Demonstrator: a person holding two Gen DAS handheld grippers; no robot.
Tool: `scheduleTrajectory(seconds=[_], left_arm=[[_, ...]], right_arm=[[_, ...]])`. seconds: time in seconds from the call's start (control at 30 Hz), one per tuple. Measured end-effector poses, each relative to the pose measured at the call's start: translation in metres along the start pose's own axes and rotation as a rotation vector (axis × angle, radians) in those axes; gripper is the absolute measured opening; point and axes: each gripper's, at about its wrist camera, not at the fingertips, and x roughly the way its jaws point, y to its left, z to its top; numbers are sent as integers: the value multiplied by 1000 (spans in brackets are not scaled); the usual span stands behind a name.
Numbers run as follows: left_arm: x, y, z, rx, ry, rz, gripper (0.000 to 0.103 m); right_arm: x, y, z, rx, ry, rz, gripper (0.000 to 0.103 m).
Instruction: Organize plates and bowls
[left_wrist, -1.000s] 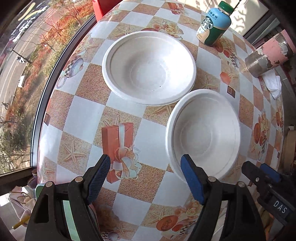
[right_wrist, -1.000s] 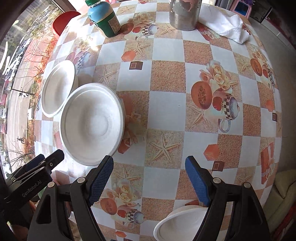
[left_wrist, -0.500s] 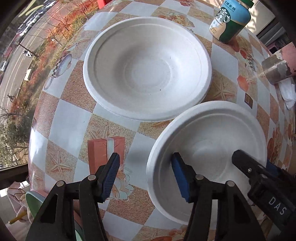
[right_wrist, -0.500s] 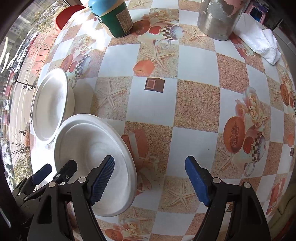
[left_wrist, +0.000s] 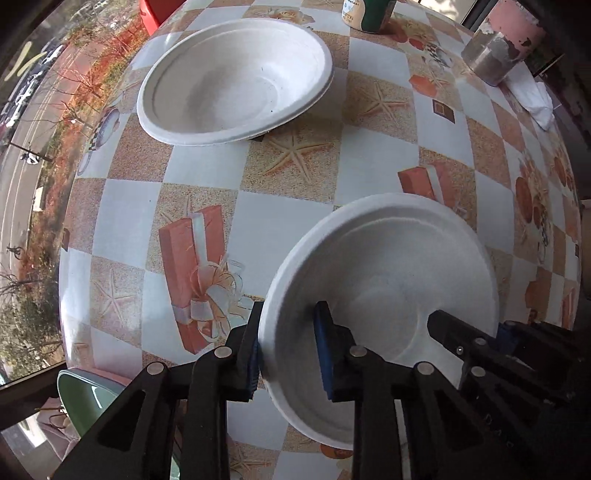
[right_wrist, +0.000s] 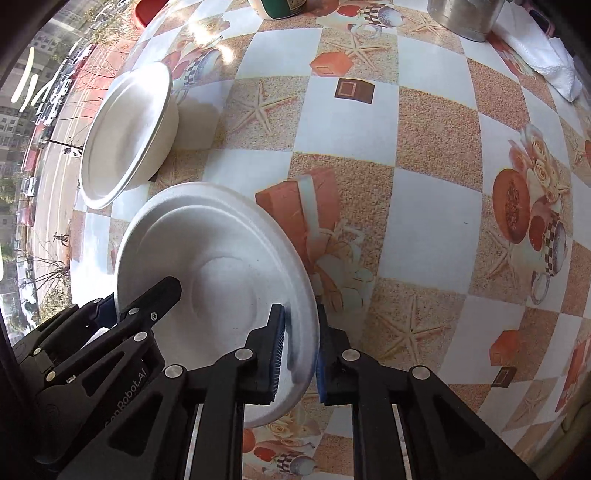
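A white paper bowl (left_wrist: 388, 280) is gripped from both sides and held just above the table. My left gripper (left_wrist: 286, 343) is shut on its left rim, one pad outside and one inside. My right gripper (right_wrist: 300, 343) is shut on its right rim; the bowl also shows in the right wrist view (right_wrist: 221, 258). A second white bowl (left_wrist: 236, 77) rests on the table farther back; it also shows in the right wrist view (right_wrist: 129, 129), at the left.
The round table (left_wrist: 291, 206) has a checkered orange and white cloth. A green bottle (left_wrist: 365, 14), a metal cup (left_wrist: 495, 55) and a white cloth (left_wrist: 532, 99) stand at the far side. A window lies to the left, a green chair (left_wrist: 85, 398) below the edge.
Both grippers have closed onto opposite rims of the near bowl. The bowl has moved away from the far bowl toward me, opening a gap between the two.
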Motion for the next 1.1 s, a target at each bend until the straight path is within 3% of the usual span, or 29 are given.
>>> scheduleTrajectory(seconds=[0.4,0.57,0.77,0.83,1.03,1.1], left_arm=[[12,1,-96,93,70,-6,33],[7,-13,-100,137,81,-19,33],[-19,-27,-108,204,46,-28,33],[-27,-37,-105,226,37,-36,33],[-52,-70,-100,325,3,-68,33],[-62,-87,-93,367,-12,-74,34]], right_arm=[[24,34,-136,5,80,2,16],[27,37,-171,16,100,-3,16],[3,41,-186,20,46,-11,16],[-11,39,-207,36,26,-11,16],[-48,13,-220,107,-34,-10,16],[-59,-3,-239,139,-54,-9,16]])
